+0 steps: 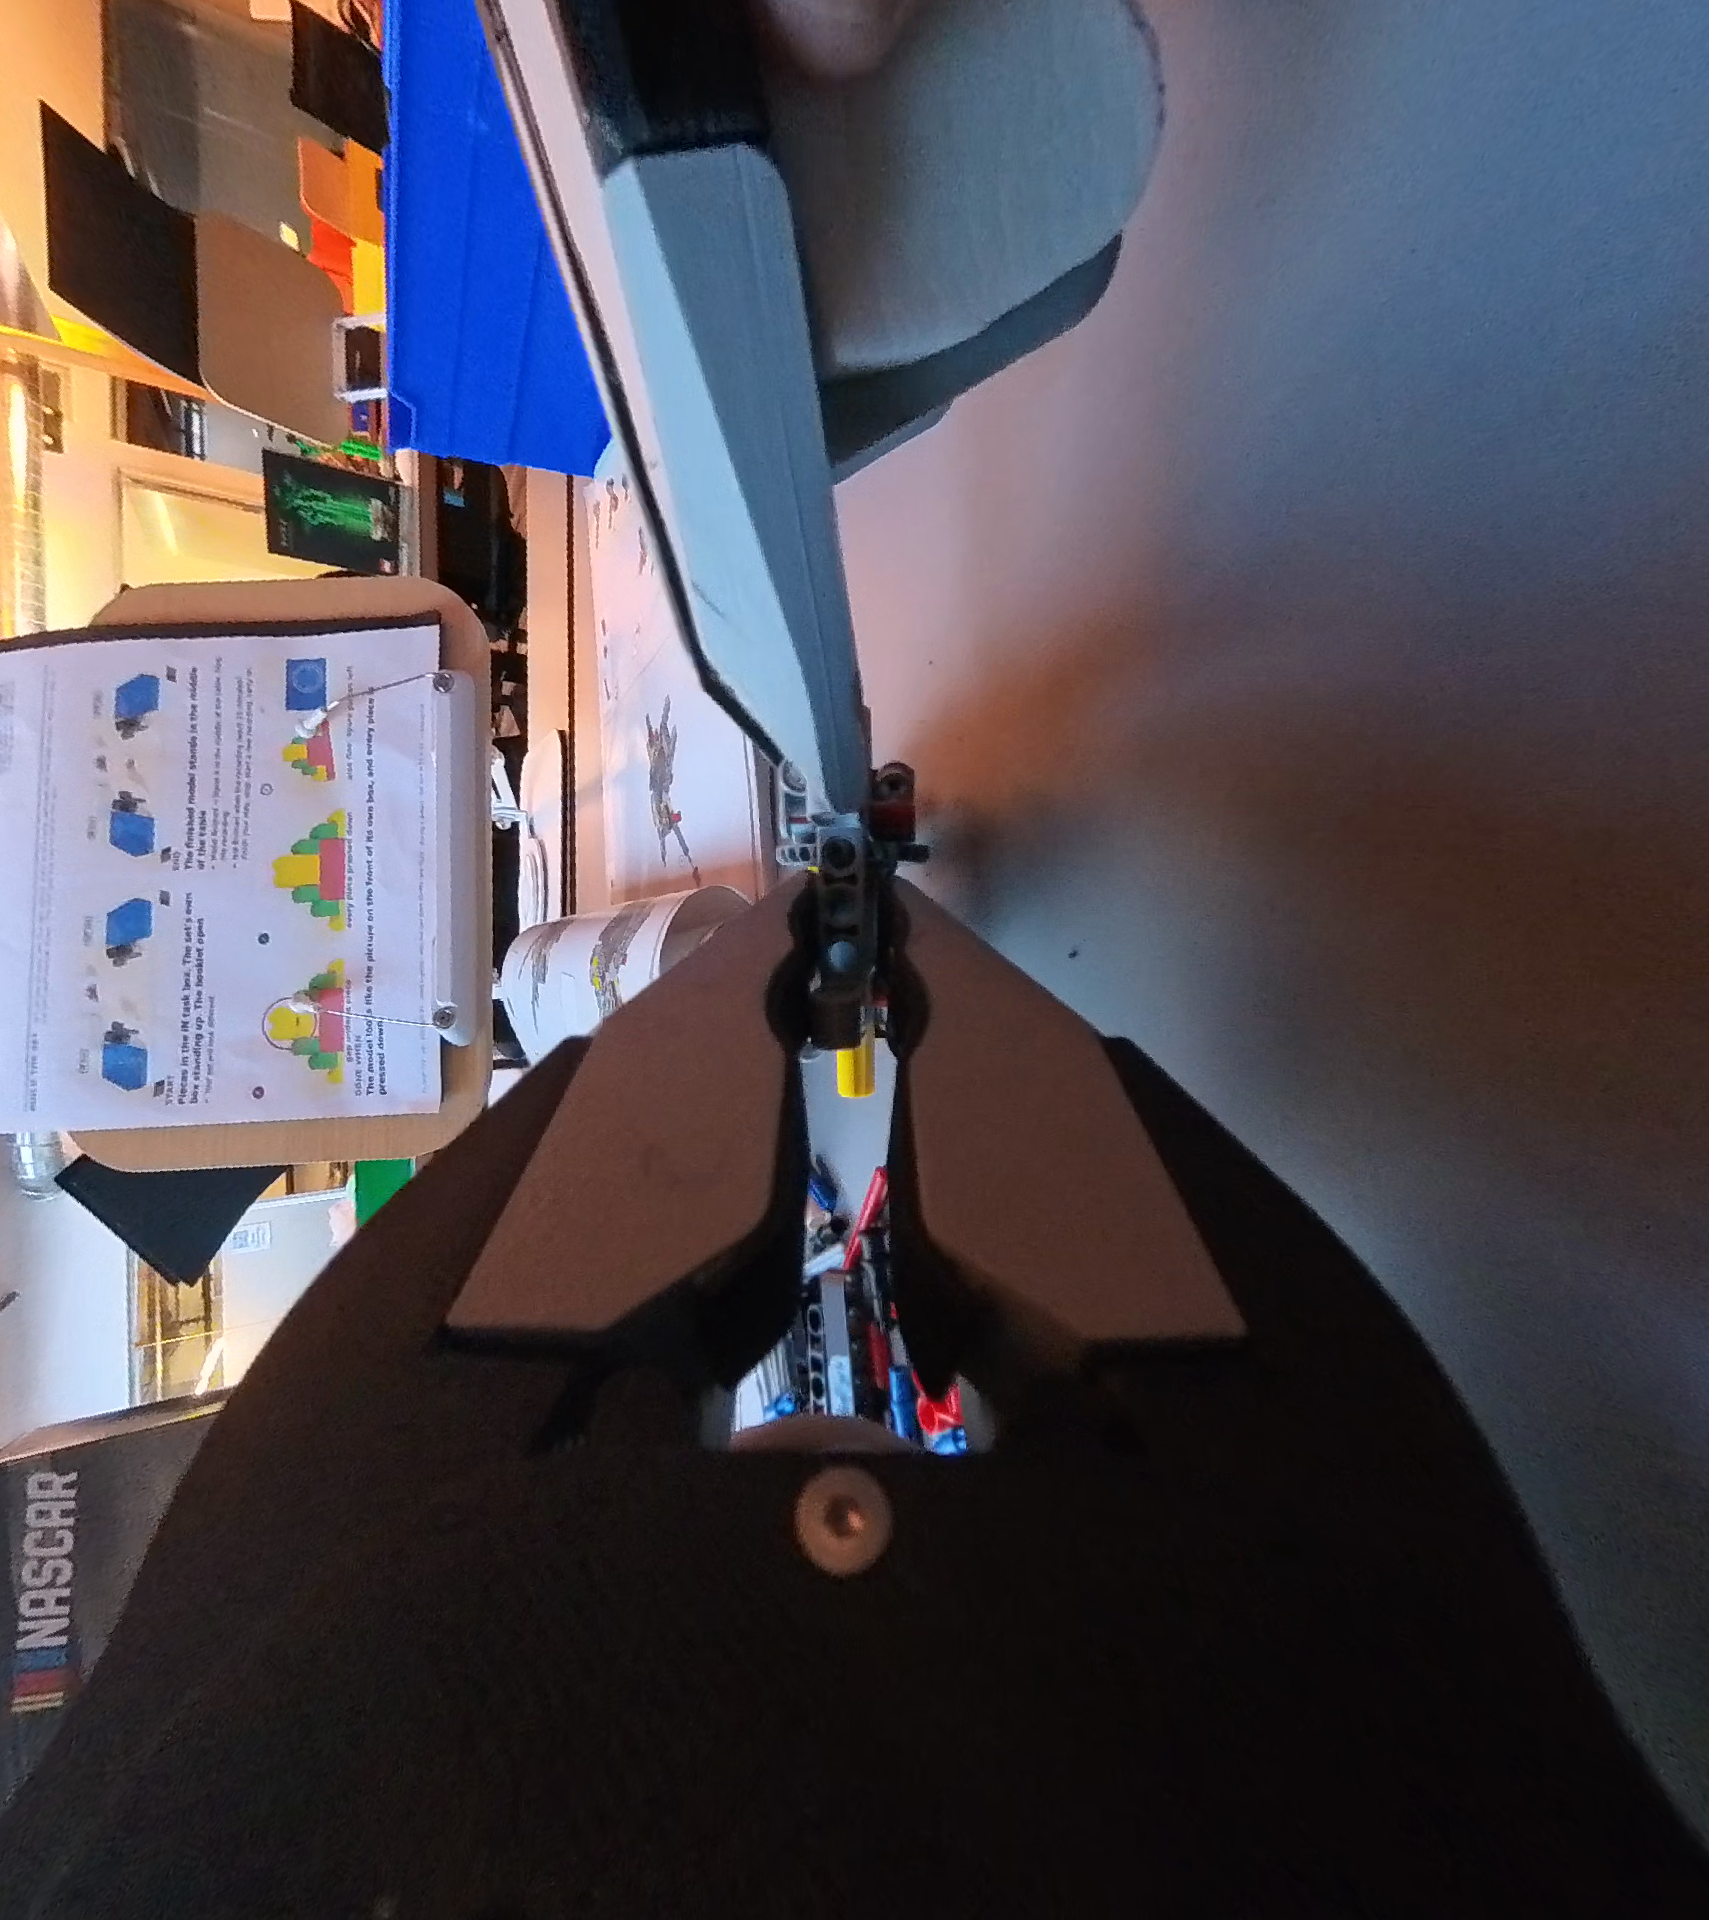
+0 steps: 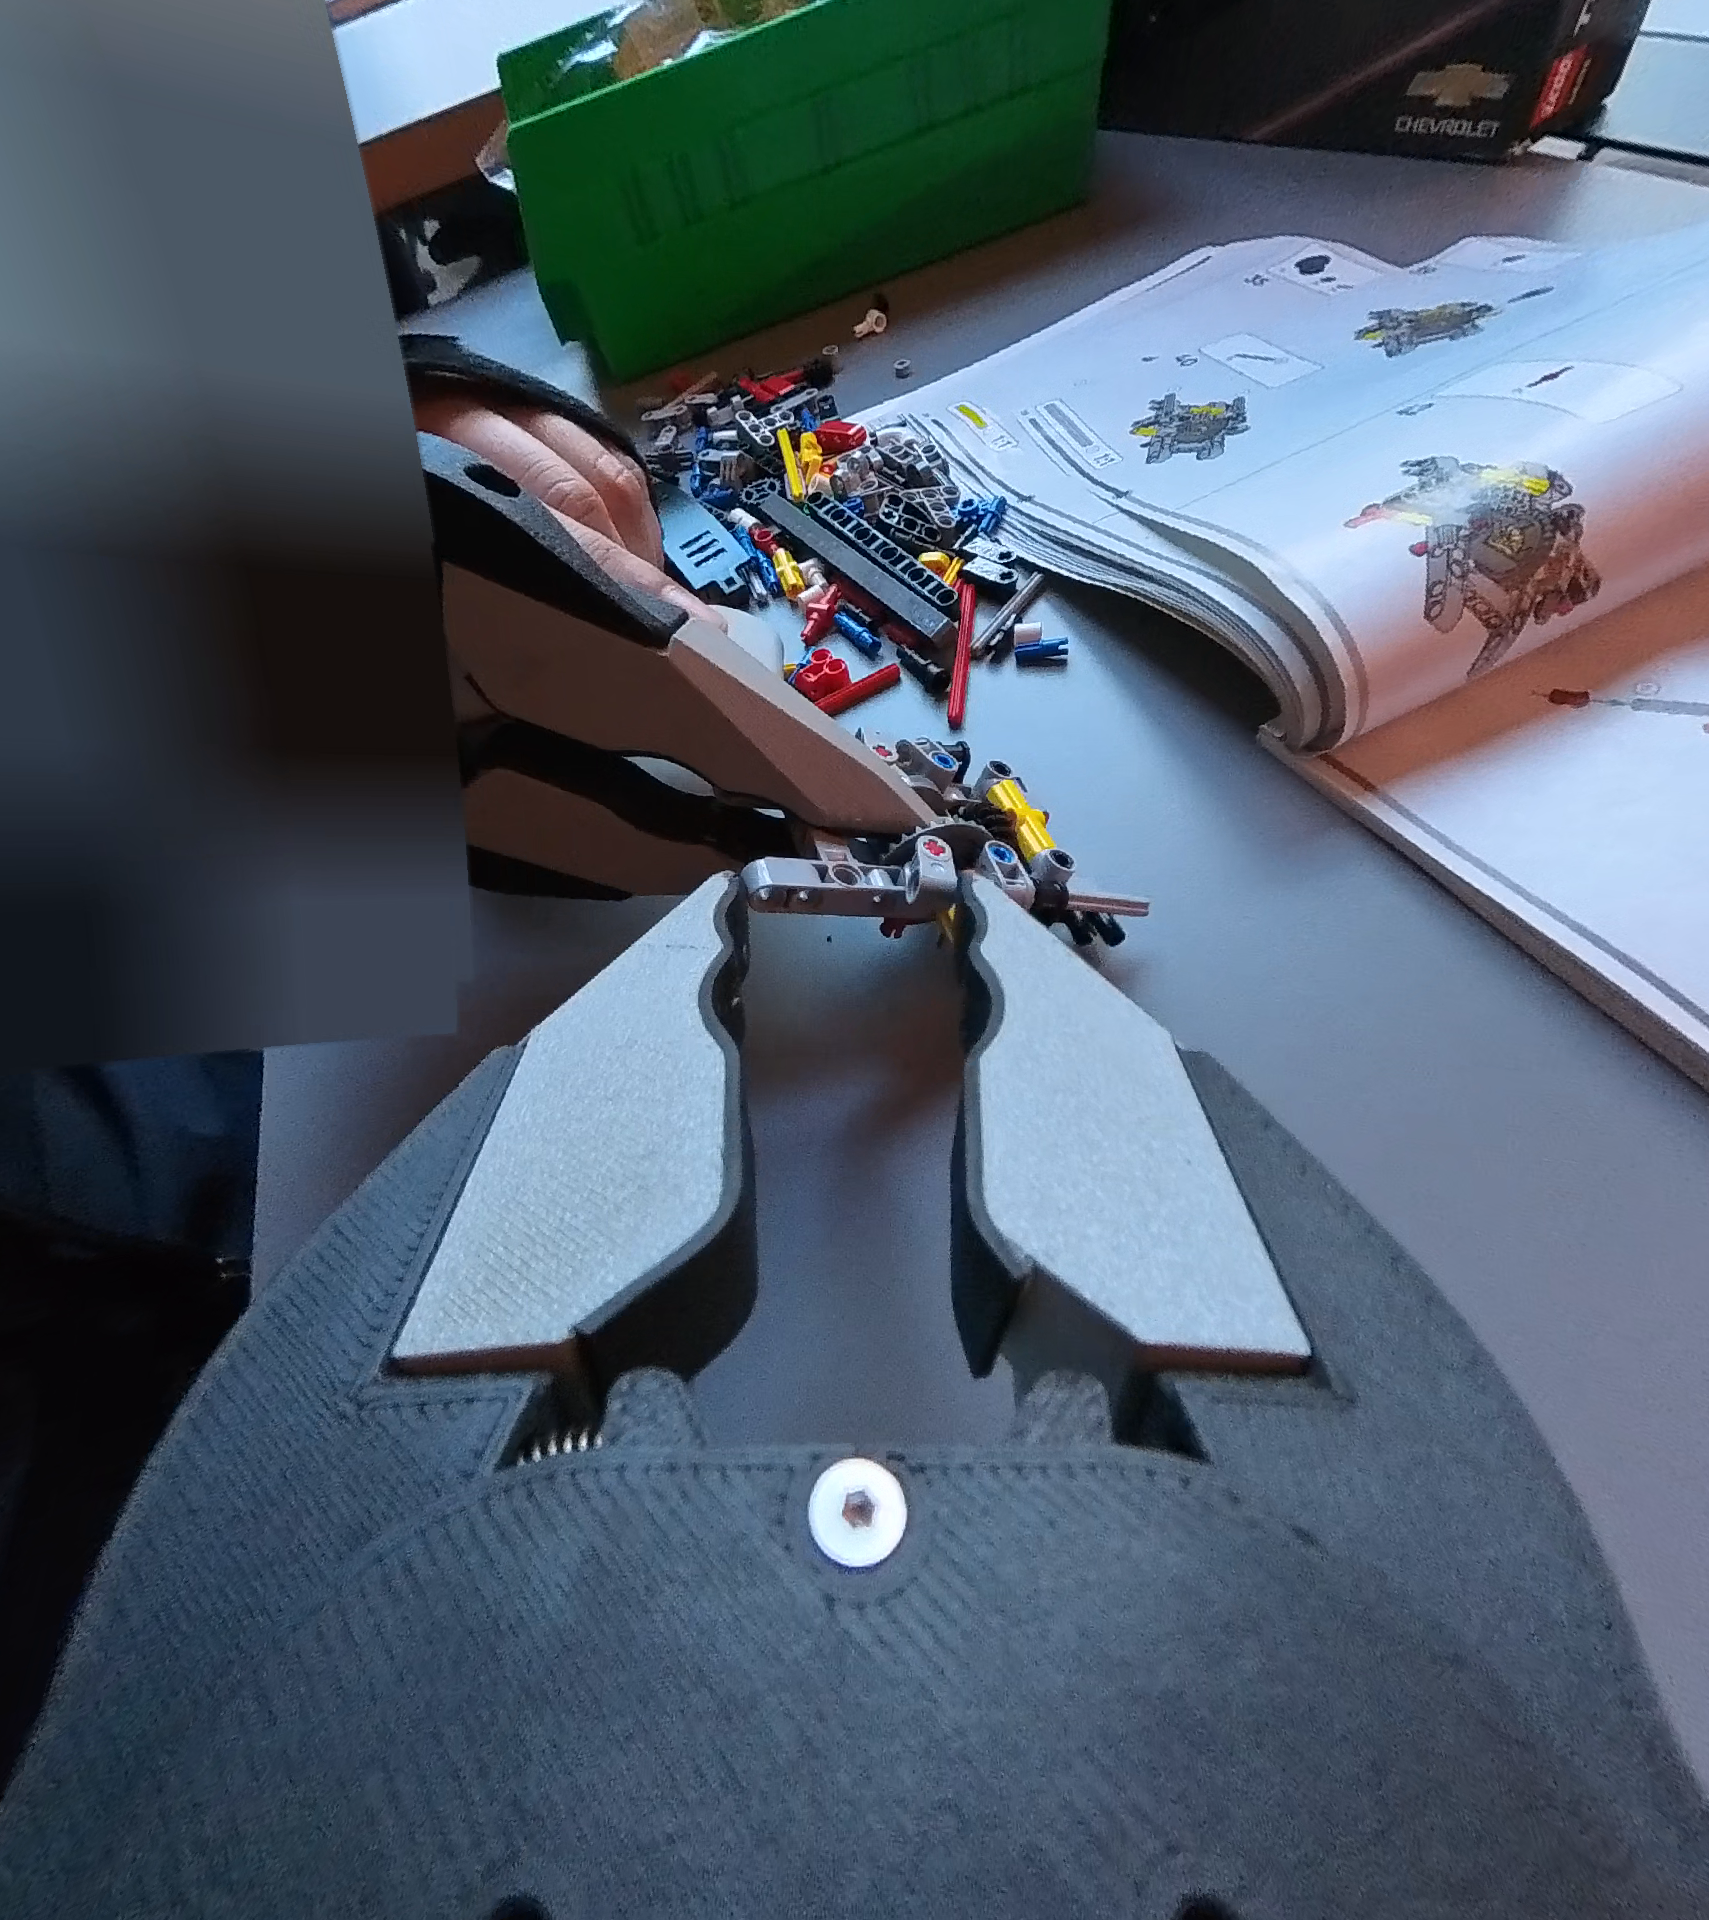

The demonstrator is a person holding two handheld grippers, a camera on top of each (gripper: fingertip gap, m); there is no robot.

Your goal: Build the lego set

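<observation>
A small assembly of grey beams, gears and yellow and red bits (image 2: 933, 857) is held just above the grey table (image 2: 1245, 1039). My left gripper (image 1: 845, 914) is shut on its dark grey holed beam (image 1: 839, 862), with a yellow pin (image 1: 855, 1070) behind the pads. In the right wrist view the left gripper (image 2: 891, 826) comes in from the left, a hand on it. My right gripper (image 2: 852, 899) has its fingers wide apart, and both tips press on the ends of the assembly's light grey beam (image 2: 808, 873). One right finger (image 1: 756, 582) shows in the left wrist view.
A pile of loose small parts (image 2: 860, 520) lies behind the assembly. A green bin (image 2: 808, 177) and a black box (image 2: 1369, 73) stand farther back. An open instruction booklet (image 2: 1349, 499) lies to the right. A printed sheet on a stand (image 1: 175, 883) and a blue bin (image 1: 476, 260) show in the left wrist view. My two grippers' fingertips are within a few centimetres of each other.
</observation>
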